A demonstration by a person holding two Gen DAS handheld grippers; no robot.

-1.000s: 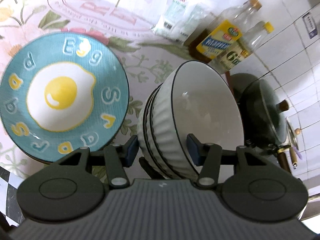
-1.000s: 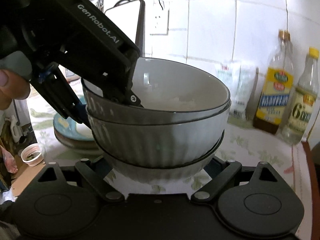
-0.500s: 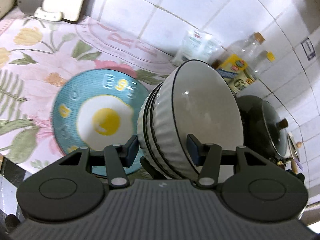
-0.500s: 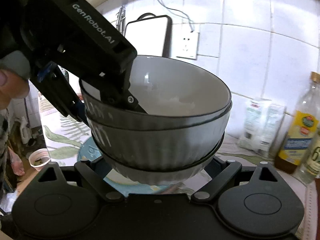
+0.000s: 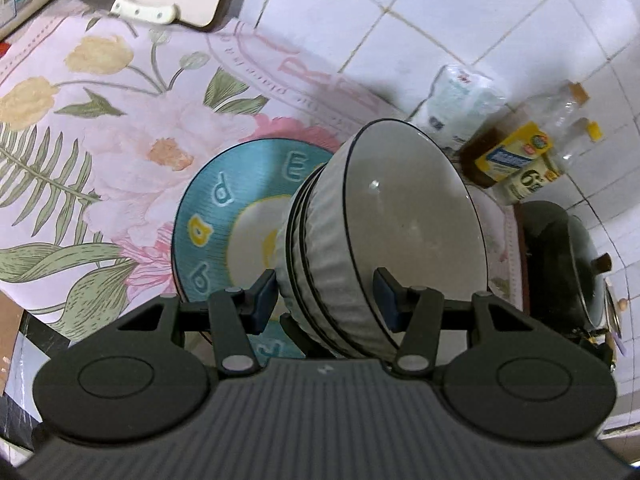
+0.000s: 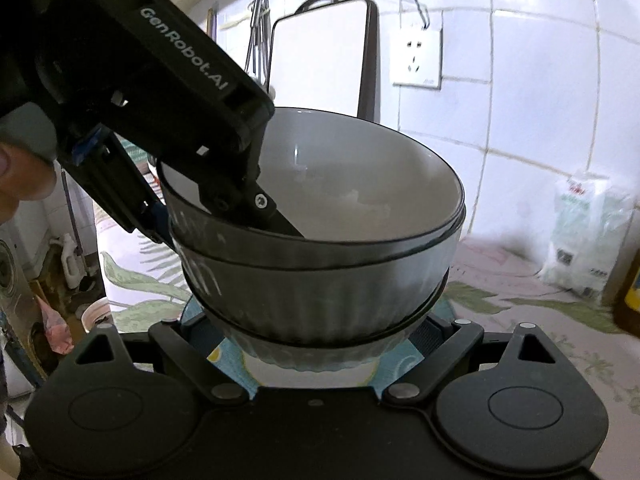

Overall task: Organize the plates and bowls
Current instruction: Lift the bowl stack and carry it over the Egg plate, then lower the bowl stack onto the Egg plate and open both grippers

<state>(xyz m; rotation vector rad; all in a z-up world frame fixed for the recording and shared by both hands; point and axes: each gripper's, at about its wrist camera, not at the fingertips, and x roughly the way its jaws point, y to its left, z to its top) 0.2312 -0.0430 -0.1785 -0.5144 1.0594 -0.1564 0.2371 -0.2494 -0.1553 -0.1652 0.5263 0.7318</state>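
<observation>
Left wrist view puts the stack of bowls (image 5: pixel 384 240) at the centre: three ribbed grey-white bowls with dark rims, nested one inside the other and carried clear of the worktop (image 5: pixel 100 128), which is covered in a flowered cloth. The left tool (image 5: pixel 326 300) grasps this stack at its near rim, one finger outside the ribbed wall and the other inside the top bowl; the right wrist view confirms that inner finger lying against the bowl's inside. From the right wrist view the stack (image 6: pixel 320 248) sits between the fingers of the right tool (image 6: pixel 320 340), which are spread to either side of the lowest bowl; the pads are mostly hidden behind it, so I cannot tell whether they press on it or only cradle it. Directly under the stack lies the blue egg plate (image 5: pixel 224 216), flat on the cloth, and the bowls hang above its right half with a gap that shows in the right wrist view. Judging from this, the gathering part looks done: the bowls are already one pile and the plate lies in place as a base. What is left appears to be lowering the pile onto the plate's middle, releasing both tools, and perhaps shifting the whole set aside. Farther out stand two oil bottles (image 5: pixel 520 152), a white bag (image 5: pixel 456 100) by the tiled wall, and a dark lidded pot (image 5: pixel 568 264) at the right.
</observation>
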